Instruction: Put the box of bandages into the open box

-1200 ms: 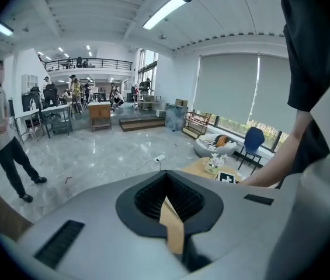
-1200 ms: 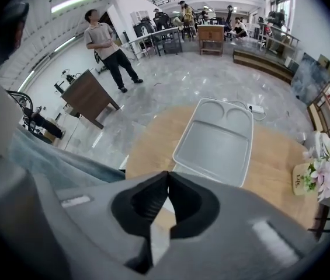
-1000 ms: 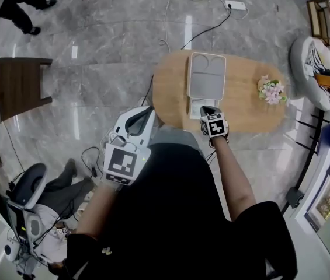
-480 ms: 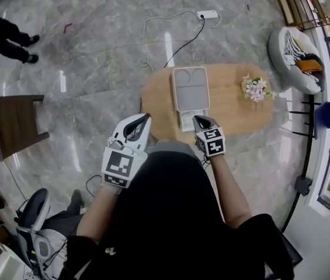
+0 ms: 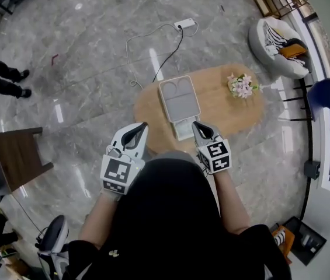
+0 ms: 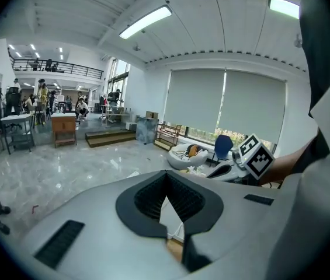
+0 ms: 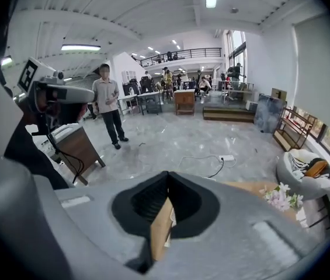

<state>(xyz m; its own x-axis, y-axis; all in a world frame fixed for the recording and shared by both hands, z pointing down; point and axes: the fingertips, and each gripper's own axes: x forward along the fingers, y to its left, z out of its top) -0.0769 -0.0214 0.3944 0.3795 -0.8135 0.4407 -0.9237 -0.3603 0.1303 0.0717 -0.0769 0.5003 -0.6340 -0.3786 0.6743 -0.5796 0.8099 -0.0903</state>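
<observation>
A white open box (image 5: 179, 100) lies on the oval wooden table (image 5: 223, 112), its lid flipped back and its lower part (image 5: 185, 128) near the front edge. I cannot pick out the box of bandages in any view. My left gripper (image 5: 143, 126) hangs off the table's near left edge, over the floor, jaws closed with nothing between them. My right gripper (image 5: 195, 125) is at the table's front edge, just right of the box's lower part, and is also shut and empty. Both gripper views show the jaws meeting: left gripper (image 6: 166, 175), right gripper (image 7: 166, 176).
A bunch of pink flowers (image 5: 241, 86) stands on the table's right part. On the floor behind lie a power strip (image 5: 186, 23) and its cable. A beanbag seat (image 5: 275, 39) and blue chair (image 5: 325, 94) stand at right, a brown side table (image 5: 18, 156) at left. A person (image 7: 107, 107) stands far off.
The head view has swung and pulled back, so the table looks smaller and farther. Both grippers now sit side by side at the table's near edge; both stay shut.
</observation>
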